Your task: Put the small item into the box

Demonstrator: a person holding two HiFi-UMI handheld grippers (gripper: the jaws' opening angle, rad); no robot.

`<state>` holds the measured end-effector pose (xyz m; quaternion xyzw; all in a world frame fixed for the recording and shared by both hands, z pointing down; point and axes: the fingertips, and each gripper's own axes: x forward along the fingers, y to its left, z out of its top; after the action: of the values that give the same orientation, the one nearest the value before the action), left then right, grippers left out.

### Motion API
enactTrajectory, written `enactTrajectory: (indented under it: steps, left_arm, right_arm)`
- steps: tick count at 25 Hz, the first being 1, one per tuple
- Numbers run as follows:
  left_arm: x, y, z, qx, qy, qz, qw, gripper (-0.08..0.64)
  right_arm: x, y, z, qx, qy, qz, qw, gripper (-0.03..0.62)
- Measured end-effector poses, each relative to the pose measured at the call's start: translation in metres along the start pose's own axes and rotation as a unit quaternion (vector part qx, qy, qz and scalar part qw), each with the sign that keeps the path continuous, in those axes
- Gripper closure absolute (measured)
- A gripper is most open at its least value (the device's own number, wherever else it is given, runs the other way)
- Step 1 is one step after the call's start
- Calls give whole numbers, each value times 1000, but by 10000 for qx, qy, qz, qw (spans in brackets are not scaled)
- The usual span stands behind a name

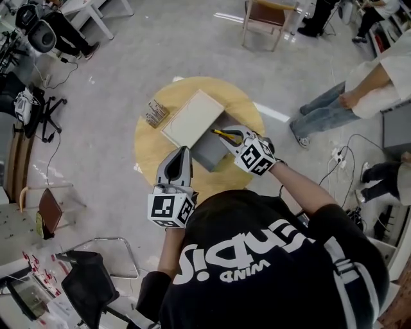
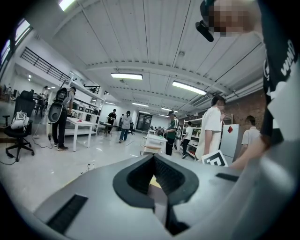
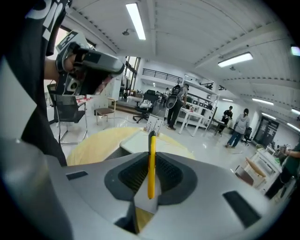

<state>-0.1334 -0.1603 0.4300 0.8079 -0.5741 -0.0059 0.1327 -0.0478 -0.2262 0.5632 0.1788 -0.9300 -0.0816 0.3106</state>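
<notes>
On the round wooden table (image 1: 151, 144) stands a grey box (image 1: 209, 153) with its pale lid (image 1: 192, 118) lying tilted against its far side. My right gripper (image 1: 232, 136) is shut on a thin yellow and black item (image 1: 223, 134), held just over the box's near right edge. In the right gripper view the yellow item (image 3: 151, 161) stands upright between the closed jaws, with the lid (image 3: 136, 140) beyond. My left gripper (image 1: 180, 156) hovers at the table's near edge, left of the box, shut with nothing in it (image 2: 157, 187).
A small rack of dark pieces (image 1: 156, 114) sits at the table's far left. Chairs (image 1: 264, 19), a person's legs (image 1: 334, 106) and cables (image 1: 343, 157) lie on the floor around. A black chair (image 1: 90, 286) stands near left.
</notes>
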Motion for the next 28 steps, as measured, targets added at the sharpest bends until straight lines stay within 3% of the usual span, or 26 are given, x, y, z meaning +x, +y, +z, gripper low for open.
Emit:
enactTrajectory:
  steps: [12,23,28]
  left_arm:
    - [-5,7,-2,-52,85,100,9999,551]
    - [-2,8,-8,-105,163,269,9994,551]
    - [-6,13,-8,-98,207,402,9989,551]
  right_arm:
    - [52,27,-55,-944,958,723,9883,548]
    - [77,29,-102,-1439,1667,1187,9682,548]
    - [86,29,-113,-1366,1925,1357,9622,548]
